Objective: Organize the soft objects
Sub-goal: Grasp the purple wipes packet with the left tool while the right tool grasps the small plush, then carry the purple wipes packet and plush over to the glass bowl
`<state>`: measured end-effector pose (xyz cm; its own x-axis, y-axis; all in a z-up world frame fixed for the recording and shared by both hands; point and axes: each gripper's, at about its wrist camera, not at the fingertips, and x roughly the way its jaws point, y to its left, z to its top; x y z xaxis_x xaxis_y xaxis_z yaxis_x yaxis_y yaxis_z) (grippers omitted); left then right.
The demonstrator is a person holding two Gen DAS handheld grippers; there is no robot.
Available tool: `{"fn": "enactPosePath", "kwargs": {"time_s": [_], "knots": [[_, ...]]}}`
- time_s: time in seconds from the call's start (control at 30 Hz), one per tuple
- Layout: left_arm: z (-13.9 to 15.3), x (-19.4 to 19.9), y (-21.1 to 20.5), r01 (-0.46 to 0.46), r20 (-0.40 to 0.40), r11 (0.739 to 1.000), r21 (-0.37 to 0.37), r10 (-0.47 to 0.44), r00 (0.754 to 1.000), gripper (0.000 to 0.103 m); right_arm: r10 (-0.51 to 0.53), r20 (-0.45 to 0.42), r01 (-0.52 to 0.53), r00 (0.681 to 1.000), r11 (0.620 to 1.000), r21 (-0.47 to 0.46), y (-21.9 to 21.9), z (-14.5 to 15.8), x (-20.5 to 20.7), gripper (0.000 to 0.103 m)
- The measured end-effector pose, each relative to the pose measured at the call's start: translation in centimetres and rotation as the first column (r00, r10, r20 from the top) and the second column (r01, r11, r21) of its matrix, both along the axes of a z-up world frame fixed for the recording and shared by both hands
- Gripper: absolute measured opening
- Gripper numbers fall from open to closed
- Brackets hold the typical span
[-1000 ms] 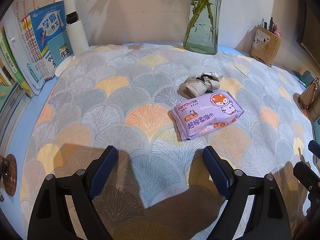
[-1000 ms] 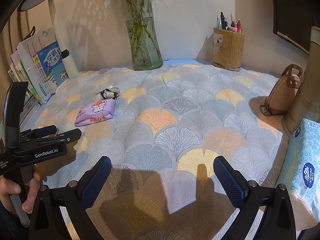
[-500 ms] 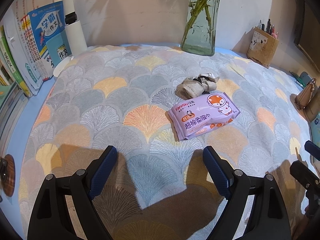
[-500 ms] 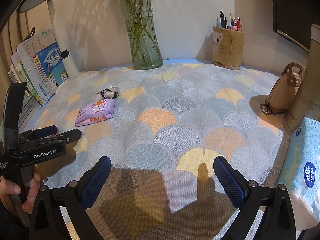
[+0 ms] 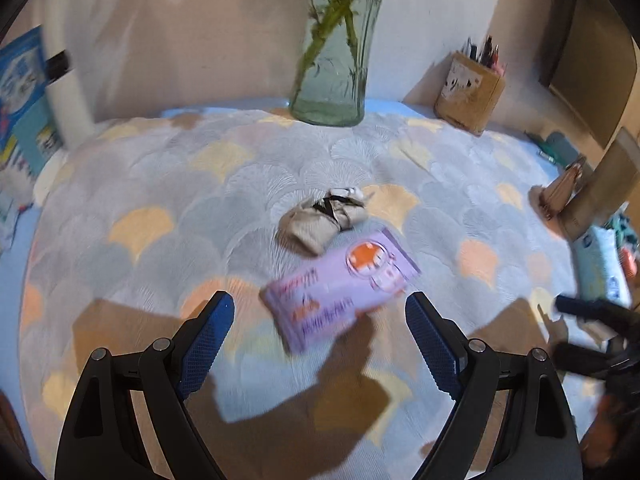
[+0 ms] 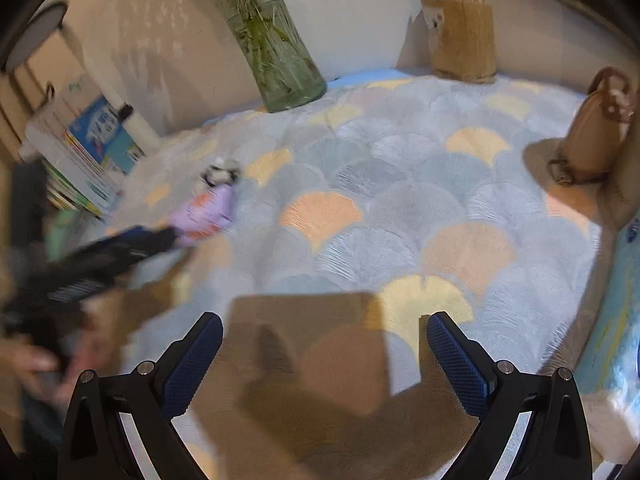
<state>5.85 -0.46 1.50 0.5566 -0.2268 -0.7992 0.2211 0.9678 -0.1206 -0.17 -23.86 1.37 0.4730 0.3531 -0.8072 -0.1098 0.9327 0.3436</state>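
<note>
In the left wrist view, the left hand-held gripper [image 5: 319, 338] stands wide open with nothing between its blue pads, hovering over the bench [image 5: 132, 216] with its fan-patterned cloth. The purple wipes pack [image 5: 340, 284] lies flat on the cloth just ahead of the fingers, not touched by them. Just behind the pack, almost touching its far edge, sits the rolled beige sock bundle [image 5: 322, 218]. The glass vase [image 5: 330, 80] of green stems stands well behind the pack at the wall, and the pen holder [image 5: 470, 90] is to the right of the vase. In the right wrist view, the right hand-held gripper [image 6: 324, 360] is also spread wide and empty, over bare cloth well to the right of the pack. The purple wipes pack [image 6: 204, 214] appears blurred, with the left gripper's dark body just left of it. A brown pouch [image 6: 592, 140] stands far right of the pack, and a blue tissue pack [image 6: 612, 320] lies at the right edge.
</note>
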Motion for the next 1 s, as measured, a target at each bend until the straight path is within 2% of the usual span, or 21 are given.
{"fn": "enactPosePath", "kwargs": {"time_s": [0.1,0.13,0.17,0.2,0.23,0.3,0.4,0.5,0.67,0.73,0.77,0.8,0.83,0.9,0.93,1.0], "knots": [[-1.0,0.4,-0.7,0.039,0.015,0.999,-0.005,-0.039,0.999,0.081,0.030,-0.015,-0.029,0.999,0.998,0.060,0.4,1.9,2.5,0.102],[-0.8,0.2,-0.8,0.057,0.026,0.998,-0.002,-0.057,0.998,0.067,0.035,-0.020,-0.034,0.999,0.997,0.070,0.6,2.1,3.3,0.102],[-0.7,0.0,-0.9,0.078,0.029,0.997,-0.013,-0.078,0.997,0.063,0.045,-0.031,-0.042,0.999,0.994,0.099,0.9,2.2,4.7,0.102],[-0.6,-0.1,-0.8,0.095,0.032,0.995,-0.026,-0.094,0.995,0.044,0.055,-0.036,-0.050,0.998,0.991,0.127,1.2,2.1,5.7,0.102],[-0.7,-0.3,-0.8,0.106,0.033,0.994,-0.031,-0.105,0.994,0.039,0.069,-0.037,-0.062,0.997,0.985,0.162,1.7,1.9,6.9,0.102],[-0.5,-0.7,-0.6,0.095,0.044,0.995,-0.024,-0.094,0.995,0.038,0.103,-0.035,-0.093,0.994,0.973,0.210,2.9,1.1,9.4,0.101],[-0.4,-1.5,-0.3,0.098,0.046,0.994,-0.049,-0.096,0.994,0.037,0.140,-0.054,-0.125,0.989,0.968,0.220,5.0,-0.4,12.0,0.094],[-0.4,-2.3,0.0,0.126,0.039,0.988,-0.084,-0.123,0.992,0.037,0.166,-0.066,-0.152,0.984,0.974,0.170,6.9,-1.3,14.0,0.093],[-0.5,-2.7,0.0,0.131,0.016,0.987,-0.097,-0.130,0.991,0.037,0.222,-0.069,-0.212,0.973,0.969,0.128,9.2,-2.0,15.7,0.093],[-0.4,-3.3,0.2,0.133,0.015,0.987,-0.095,-0.132,0.991,0.037,0.234,-0.057,-0.229,0.971,0.970,0.076,10.2,-2.2,16.1,0.092],[-0.3,-3.6,0.3,0.132,0.014,0.987,-0.095,-0.131,0.991,0.037,0.238,-0.053,-0.235,0.970,0.970,0.053,10.5,-2.3,16.3,0.089],[-0.4,-3.8,0.4,0.129,0.013,0.987,-0.095,-0.128,0.992,0.037,0.244,-0.050,-0.243,0.969,0.970,0.018,11.0,-2.3,16.4,0.080],[-0.4,-4.1,0.4,0.124,0.012,0.987,-0.097,-0.123,0.992,0.037,0.250,-0.043,-0.250,0.967,0.968,-0.012,11.2,-2.3,16.3,0.066],[-0.3,-4.6,0.7,0.115,0.012,0.988,-0.105,-0.115,0.993,0.037,0.263,-0.033,-0.265,0.964,0.963,-0.053,11.3,-2.4,16.0,0.058],[-0.3,-4.7,0.8,0.112,0.015,0.988,-0.107,-0.111,0.994,0.037,0.267,-0.021,-0.268,0.963,0.962,-0.047,11.2,-2.5,15.7,0.050],[-0.2,-5.0,0.8,0.103,0.015,0.989,-0.104,-0.102,0.995,0.037,0.262,-0.001,-0.262,0.965,0.965,-0.021,10.9,-2.6,15.3,0.045]]}}
